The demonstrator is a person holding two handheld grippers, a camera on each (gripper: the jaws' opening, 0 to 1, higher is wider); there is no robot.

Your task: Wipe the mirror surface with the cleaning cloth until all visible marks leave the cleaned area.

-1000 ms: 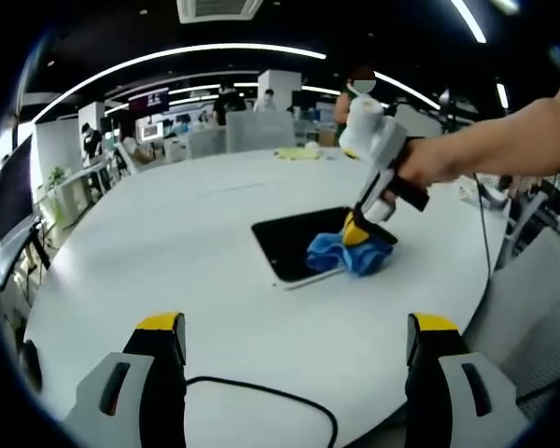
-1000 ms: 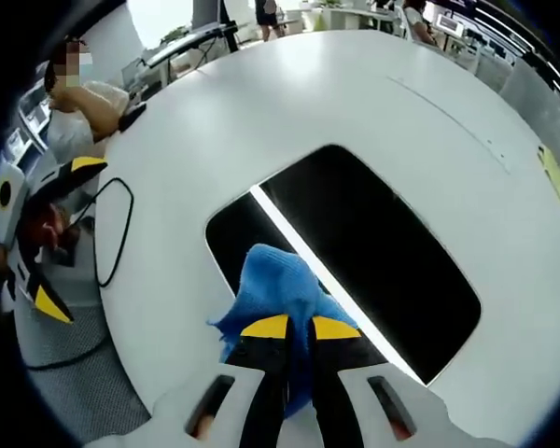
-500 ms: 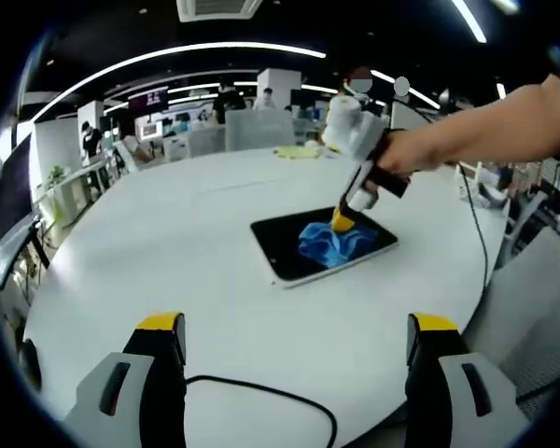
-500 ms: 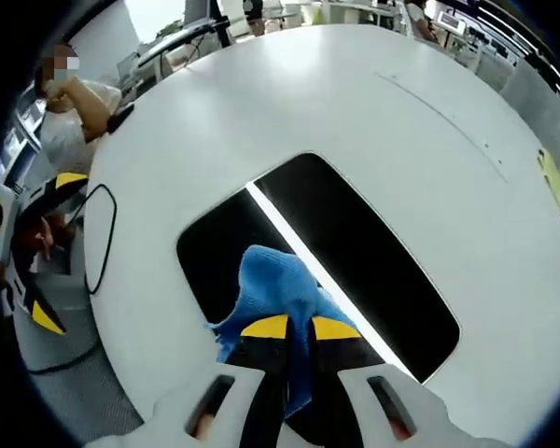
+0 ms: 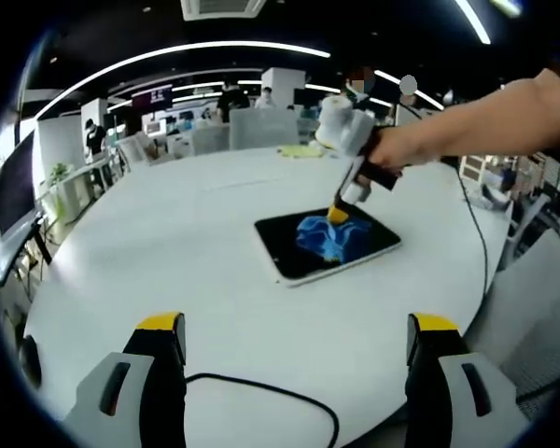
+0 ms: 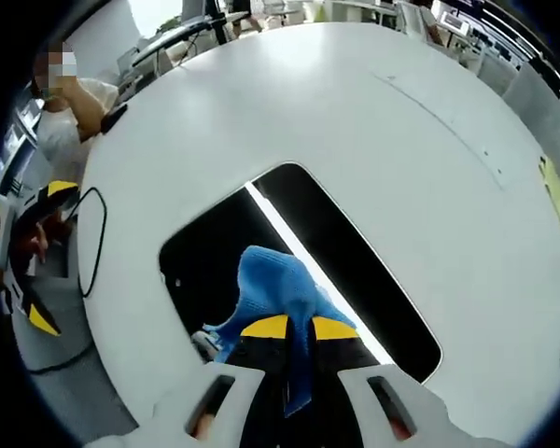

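Blue microfibre, the cleaning cloth (image 6: 278, 291), is pinched between the closed jaws of the right gripper (image 6: 299, 329) and pressed flat on the mirror (image 6: 355, 271), which lies on the white bench (image 6: 429, 159). In the left gripper view the cloth (image 5: 325, 235) covers the middle of the mirror (image 5: 289, 259), with the right gripper (image 5: 337, 216) coming down on it from the far right side. The mirror is a dark rounded rectangle; in the right gripper view its long axis runs from near left to far right, and a bright reflected light strip crosses it just beside the cloth. Bare glass stretches away from the cloth along that axis on the right, and a smaller patch lies to its left, where a small pale fleck may be a mark. The next stroke probably belongs along that long axis. The left gripper (image 5: 294, 336) hangs over the near edge of the bench with jaws wide apart and nothing between them, well apart from the mirror, a black cable (image 5: 261, 392) beneath it.
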